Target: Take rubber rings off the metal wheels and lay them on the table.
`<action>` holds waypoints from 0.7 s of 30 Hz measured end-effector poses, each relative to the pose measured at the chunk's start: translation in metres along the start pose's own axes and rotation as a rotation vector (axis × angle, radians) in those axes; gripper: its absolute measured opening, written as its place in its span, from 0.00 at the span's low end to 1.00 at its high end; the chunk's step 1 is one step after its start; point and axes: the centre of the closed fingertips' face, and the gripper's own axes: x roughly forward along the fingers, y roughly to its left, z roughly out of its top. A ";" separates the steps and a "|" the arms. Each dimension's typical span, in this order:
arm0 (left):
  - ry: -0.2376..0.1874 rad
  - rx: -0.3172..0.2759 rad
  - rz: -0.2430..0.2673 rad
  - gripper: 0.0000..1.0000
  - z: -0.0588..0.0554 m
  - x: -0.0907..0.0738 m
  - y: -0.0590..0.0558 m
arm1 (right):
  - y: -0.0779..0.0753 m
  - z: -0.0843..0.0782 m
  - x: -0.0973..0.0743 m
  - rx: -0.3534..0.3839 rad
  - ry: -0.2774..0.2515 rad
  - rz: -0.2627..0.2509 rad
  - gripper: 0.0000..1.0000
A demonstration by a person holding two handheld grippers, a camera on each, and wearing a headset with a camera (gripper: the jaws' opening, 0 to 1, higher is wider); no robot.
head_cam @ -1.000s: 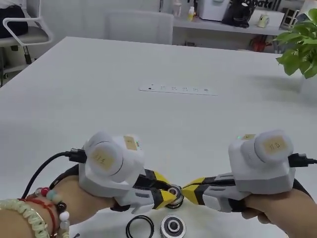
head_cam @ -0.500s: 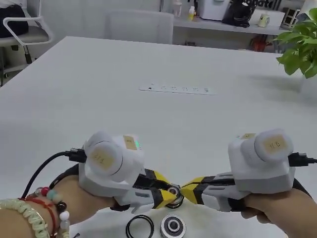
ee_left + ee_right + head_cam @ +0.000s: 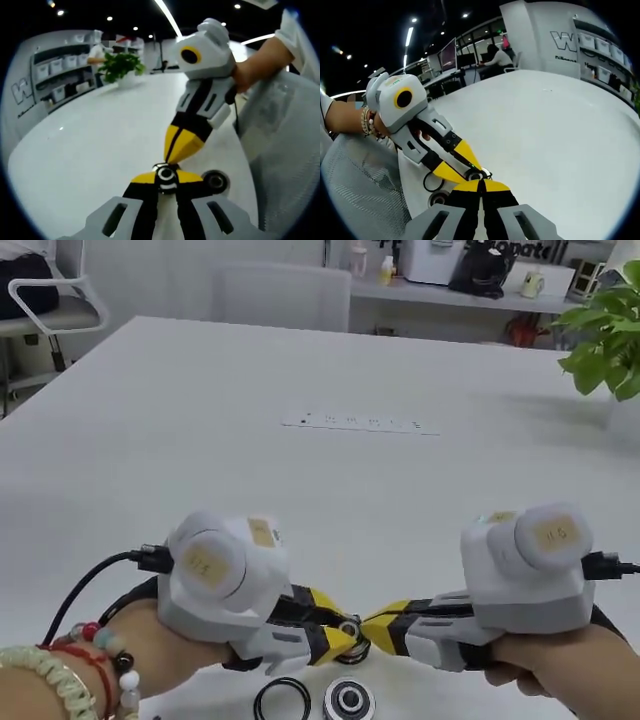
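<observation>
- The left gripper (image 3: 166, 180) comes in from 9 o'clock in the head view. Its yellow-tipped jaws are closed almost fully on a small metal wheel (image 3: 166, 173), which sits between the tips and is lifted off the table (image 3: 200, 420).
- The right gripper (image 3: 372, 628) comes in from 3 o'clock and meets the left one tip to tip. Its jaws are pressed together with no gap between them, and the tips touch the rim of the held wheel. I cannot tell whether they pinch a ring there.
- In the left gripper view, the right gripper points down from 12 o'clock onto the top of the wheel.
- A loose rubber ring (image 3: 282, 700), black and thin, lies flat on the table at 7 o'clock from the held wheel, near the bottom edge of the head view.
- A second wheel (image 3: 348, 700) lies flat just beside that ring, at 6 o'clock from the meeting gripper tips and apart from them.
- A hand grips each tool, and the left wrist wears bead bracelets (image 3: 95, 660).
- A white power strip (image 3: 360, 423) lies well apart at 12 o'clock.
- A leafy plant (image 3: 605, 340) stands at 2 o'clock.
</observation>
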 end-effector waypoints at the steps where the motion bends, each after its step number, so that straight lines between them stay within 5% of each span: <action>1: 0.000 0.000 0.000 0.13 0.000 0.000 0.000 | 0.000 0.000 0.000 0.000 0.000 0.000 0.00; 16: -0.004 -0.003 0.002 0.13 0.000 0.000 0.001 | 0.005 0.004 0.001 0.001 -0.015 0.030 0.00; 18: -0.005 -0.004 0.004 0.13 0.000 0.001 0.001 | 0.013 0.022 0.000 0.019 -0.098 0.065 0.00; 21: -0.006 -0.006 0.007 0.13 0.000 0.001 0.001 | 0.010 0.020 0.000 0.010 -0.078 0.042 0.00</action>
